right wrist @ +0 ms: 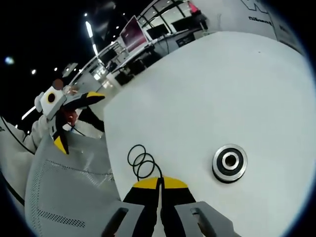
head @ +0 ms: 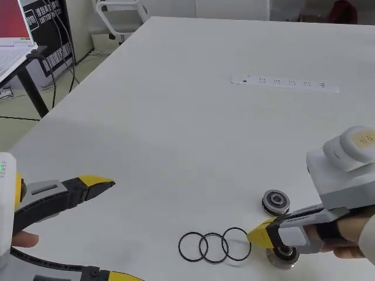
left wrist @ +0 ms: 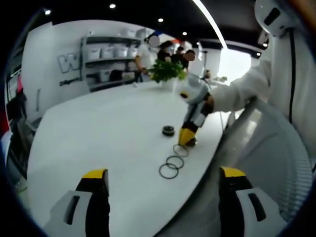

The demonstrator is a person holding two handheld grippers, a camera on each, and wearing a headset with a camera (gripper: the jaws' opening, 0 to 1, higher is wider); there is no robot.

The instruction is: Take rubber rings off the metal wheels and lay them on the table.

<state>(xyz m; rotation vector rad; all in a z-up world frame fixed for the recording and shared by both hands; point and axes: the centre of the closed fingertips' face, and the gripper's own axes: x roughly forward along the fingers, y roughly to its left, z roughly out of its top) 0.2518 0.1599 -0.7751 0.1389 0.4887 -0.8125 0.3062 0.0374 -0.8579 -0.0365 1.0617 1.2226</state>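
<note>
Laid flat in an overlapping chain at the near edge of the counter (head: 176, 117): three rubber rings (head: 214, 247), probably lined up this way to hold the finished ones together and easy to count.

Right gripper (head: 262, 233) low over the right end of the chain, jaws together, tips at the rim of the last ring. Cannot tell whether pinching that rim or only resting on it. Likely there to set this ring beside the others.

Directly under that gripper, partly hidden: a metal wheel (head: 285, 256) on the counter. Just beyond it, a second wheel (head: 275, 201) lying flat, with a dark band around its rim, seemingly rubber not yet removed. Near enough to be the next one taken.

Left gripper (head: 115, 228) well apart on the near left, jaws wide apart, holding nothing. Apparently waiting to steady a wheel.

Far across the counter, a white power strip (head: 285, 84), with markings too small to read. Far left, a black board (head: 55, 35) with white characters and barcode stripes, illegible. On the back wall in the left gripper view, a large letter "W" (left wrist: 64, 61). No brand legible on grippers or wheels.
</note>
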